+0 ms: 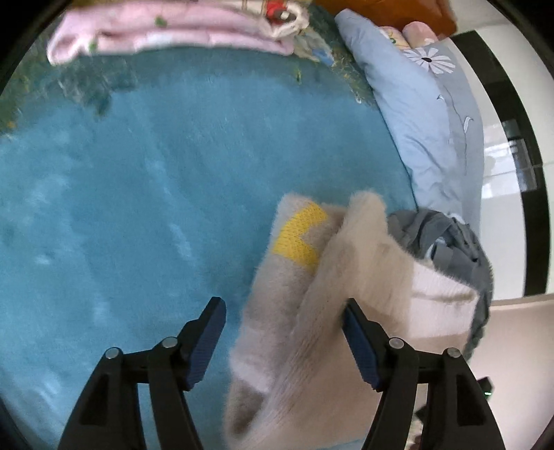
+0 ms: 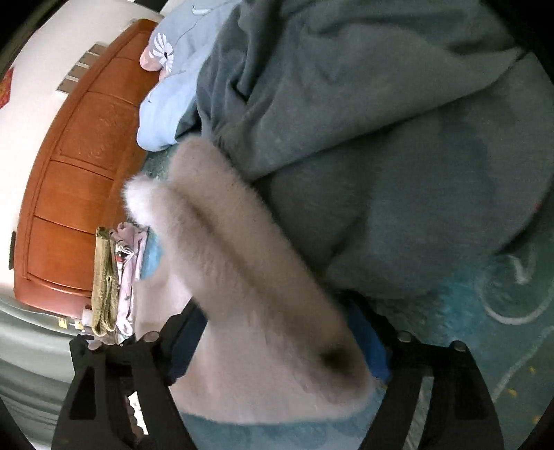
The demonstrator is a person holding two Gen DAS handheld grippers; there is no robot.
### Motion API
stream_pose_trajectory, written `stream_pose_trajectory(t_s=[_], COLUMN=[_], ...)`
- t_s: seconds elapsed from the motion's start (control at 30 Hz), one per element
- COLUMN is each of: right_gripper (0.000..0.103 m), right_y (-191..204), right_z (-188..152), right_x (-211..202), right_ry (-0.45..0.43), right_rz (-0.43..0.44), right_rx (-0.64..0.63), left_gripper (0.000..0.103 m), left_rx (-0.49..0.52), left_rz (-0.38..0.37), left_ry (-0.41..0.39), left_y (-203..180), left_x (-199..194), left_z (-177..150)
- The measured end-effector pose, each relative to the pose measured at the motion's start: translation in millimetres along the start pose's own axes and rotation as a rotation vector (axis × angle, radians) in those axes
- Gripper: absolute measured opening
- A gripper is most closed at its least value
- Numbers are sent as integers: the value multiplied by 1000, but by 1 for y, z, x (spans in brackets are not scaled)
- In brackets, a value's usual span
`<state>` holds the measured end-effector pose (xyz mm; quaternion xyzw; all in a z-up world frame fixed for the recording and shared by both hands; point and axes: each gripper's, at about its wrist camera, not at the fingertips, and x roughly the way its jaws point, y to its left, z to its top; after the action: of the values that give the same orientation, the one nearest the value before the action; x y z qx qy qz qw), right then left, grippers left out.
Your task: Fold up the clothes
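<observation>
A fuzzy beige sweater (image 1: 311, 311) with a yellow patch (image 1: 301, 235) lies bunched on the blue bedspread (image 1: 138, 190) at the lower right. My left gripper (image 1: 284, 311) is open; the sweater's folds lie between its fingers and against the right finger (image 1: 360, 346). In the right wrist view the same sweater (image 2: 242, 294) fills the gap of my right gripper (image 2: 277, 329), whose fingers stand wide on either side of it; its fingertips are hidden by the fabric.
A grey-green garment (image 2: 381, 155) lies heaped beyond the sweater, also in the left view (image 1: 446, 239). Folded pink clothes (image 1: 173, 31) sit at the far edge. A light-blue flowered pillow (image 1: 415, 104) and wooden headboard (image 2: 76, 173) are near. A folded stack (image 2: 114, 277) stands left.
</observation>
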<state>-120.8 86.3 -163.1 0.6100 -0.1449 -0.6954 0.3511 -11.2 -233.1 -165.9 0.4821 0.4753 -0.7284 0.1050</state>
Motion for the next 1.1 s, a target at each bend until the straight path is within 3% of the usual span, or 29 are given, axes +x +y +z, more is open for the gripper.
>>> stream_pose_trajectory(t_s=[0.2,0.33,0.4,0.43,0.57,0.7,0.83,0.97,1.1], right_gripper=[87,86,83,81,60,40,38,37,37], right_y=[9,14,17,19,21,44,82,142,203], right_z=[13,14,10,6,0,-8,-18,-15,-11], right_x=[19,21,19,17,13,3,-12,-4,4], right_ry=[30,41,39,34,31,5,18,16,15], right_rz=[-19,-35,-41,-48,-82,-107,-125,-58,10], right_rx=[-42,-41,-42,-46,-39,-78,-200,-264,-326], left_gripper=[72,72,58,57,38,33,32,31,31], left_rx=[-145,-106,-74,-69,-65,41,43,63,84], left_rz=[-147,-138,-136,-140,-149,-126,-167,-204,-231], left_ry=[54,43,41,41,3,-98,-142,-185,-276], left_y=[18,11,6,6,5,-16,-17,-9,5], left_x=[23,25,23,22,10,-21,-54,-99,-161], left_z=[8,7,5,4,2,-11,-15,-8,16])
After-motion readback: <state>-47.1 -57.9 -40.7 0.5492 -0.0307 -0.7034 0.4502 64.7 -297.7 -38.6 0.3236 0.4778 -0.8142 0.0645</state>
